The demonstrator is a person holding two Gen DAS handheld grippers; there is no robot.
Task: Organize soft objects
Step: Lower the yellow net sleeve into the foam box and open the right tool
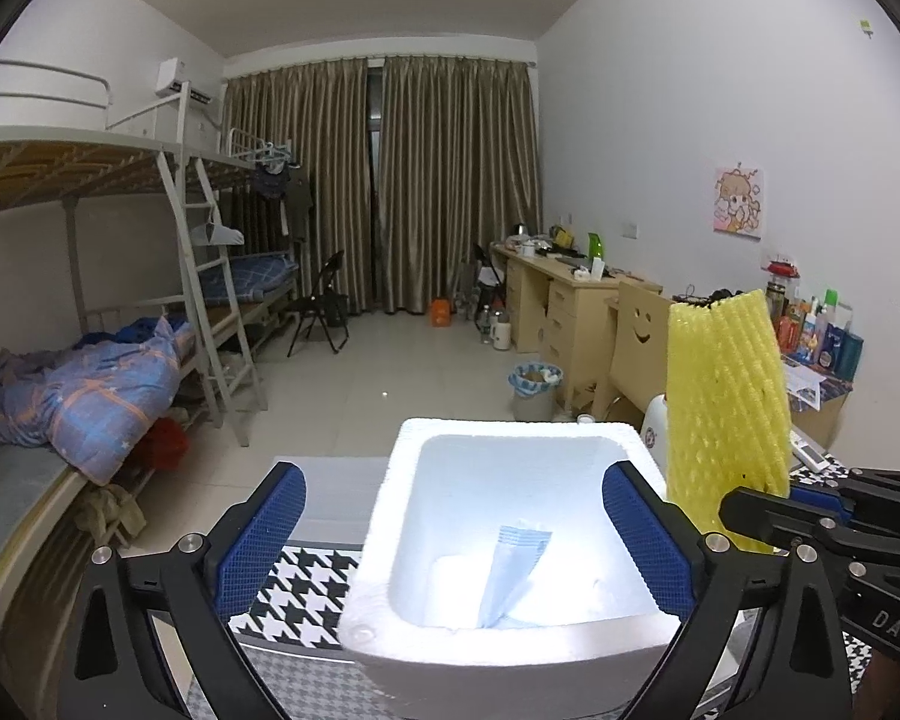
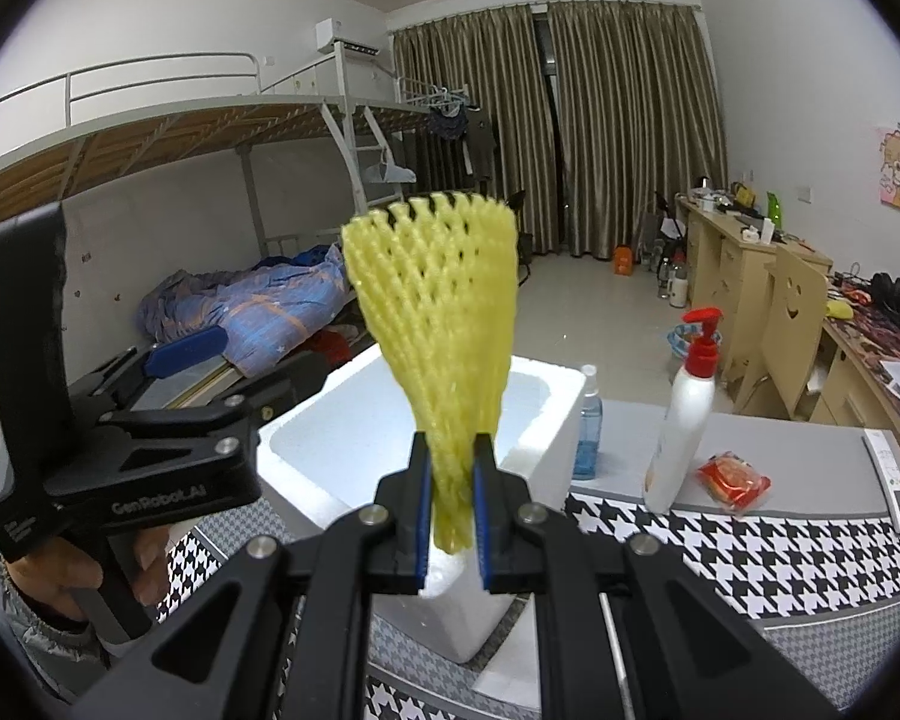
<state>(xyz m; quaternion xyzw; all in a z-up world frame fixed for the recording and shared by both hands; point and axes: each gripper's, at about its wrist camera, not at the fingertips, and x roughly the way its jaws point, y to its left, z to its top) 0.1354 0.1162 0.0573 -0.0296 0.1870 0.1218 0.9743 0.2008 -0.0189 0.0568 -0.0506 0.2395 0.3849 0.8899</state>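
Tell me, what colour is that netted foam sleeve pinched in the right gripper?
Yellow. The foam net sleeve shows best in the right wrist view, clamped in the right gripper.

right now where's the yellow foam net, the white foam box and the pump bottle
yellow foam net [image 2: 444,312], right wrist view, middle of the mesh
white foam box [image 1: 510,651], left wrist view, near wall
pump bottle [image 2: 681,426], right wrist view, white body

Your left gripper [image 1: 453,531] has black arms, shiny round silver screws and two blue pads with a bumpy grid on them. Your right gripper [image 2: 452,501] looks the same, black with thin blue pads [image 2: 423,516] and silver screws. White letters sit on the side of the left gripper's black body. Your left hand [image 2: 84,576] comes out of a shiny grey sleeve [image 2: 48,642].
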